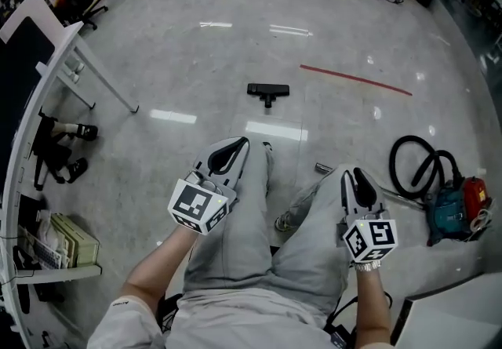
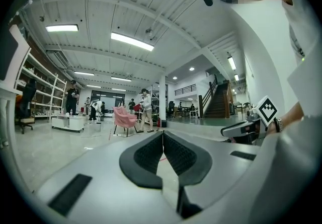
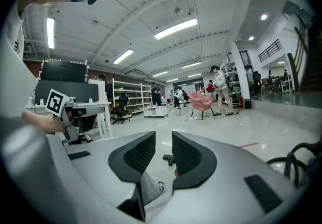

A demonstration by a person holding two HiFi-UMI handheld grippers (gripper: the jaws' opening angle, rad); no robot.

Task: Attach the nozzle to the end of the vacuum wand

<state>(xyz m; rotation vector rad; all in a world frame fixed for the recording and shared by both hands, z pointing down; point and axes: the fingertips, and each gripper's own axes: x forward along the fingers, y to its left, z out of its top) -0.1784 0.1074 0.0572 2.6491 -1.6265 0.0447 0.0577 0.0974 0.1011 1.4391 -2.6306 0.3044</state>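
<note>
Black nozzle (image 1: 268, 92) is lying on the floor (image 1: 180, 57) well ahead of me, apart from the wand (image 1: 323, 168) tip near my right gripper (image 1: 357, 176). That claw is standing narrowly parted, empty — the left gripper (image 1: 240, 143) is sitting shut on nothing. I'm judging it best to be reaching low, opening wider and pinching the nozzle's neck squarely.
</note>
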